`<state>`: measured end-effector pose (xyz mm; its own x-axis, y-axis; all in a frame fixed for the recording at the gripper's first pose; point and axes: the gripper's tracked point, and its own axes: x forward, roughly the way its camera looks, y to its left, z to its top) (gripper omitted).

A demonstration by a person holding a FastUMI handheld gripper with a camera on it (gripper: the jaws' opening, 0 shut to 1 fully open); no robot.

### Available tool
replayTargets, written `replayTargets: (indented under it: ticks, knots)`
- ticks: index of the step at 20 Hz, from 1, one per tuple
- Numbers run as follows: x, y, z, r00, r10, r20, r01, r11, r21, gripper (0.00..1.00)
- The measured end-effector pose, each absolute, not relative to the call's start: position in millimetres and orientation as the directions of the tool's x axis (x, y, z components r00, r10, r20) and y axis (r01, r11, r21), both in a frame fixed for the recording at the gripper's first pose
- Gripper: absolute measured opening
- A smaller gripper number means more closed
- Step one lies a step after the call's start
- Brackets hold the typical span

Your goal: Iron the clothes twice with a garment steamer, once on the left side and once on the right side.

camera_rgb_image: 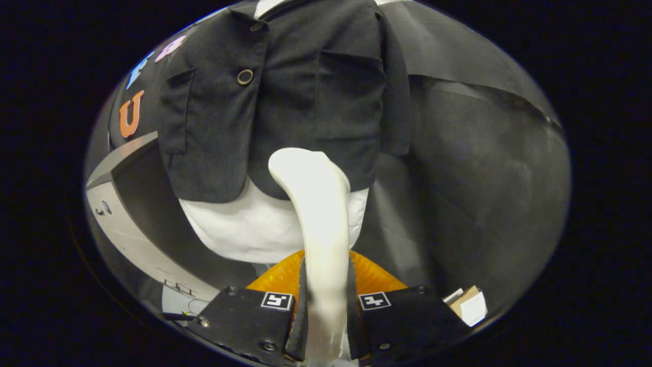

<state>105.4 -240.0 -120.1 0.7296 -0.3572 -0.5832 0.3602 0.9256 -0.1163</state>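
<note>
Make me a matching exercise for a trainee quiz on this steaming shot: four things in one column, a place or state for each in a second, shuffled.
Things:
1. steamer
2. jacket
3. white shirt
4. button

Places or states:
A. peeks out below the jacket hem
B. clamped between the gripper fingers
C. dark, hanging ahead of the steamer head
D. round, on the jacket front

Pairs: 1-B, 2-C, 3-A, 4-D

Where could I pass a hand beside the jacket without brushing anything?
The plain dark cloth beyond the jacket's far sleeve is open. It is crowded in the middle: the gripper is shut on the steamer, whose head sits at the jacket hem over the white shirt.
</note>
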Motion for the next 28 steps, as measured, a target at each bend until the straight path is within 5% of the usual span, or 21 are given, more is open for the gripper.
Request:
replayTargets:
  ticks: [9,28]
  knots:
    - [87,-231,-105,0.767,-0.315,-0.559,0.333,0.94,-0.073,0.34]
    - [-129,-50,69,0.896,-0.39,-0.212,0.4,0.916,0.006,0.34]
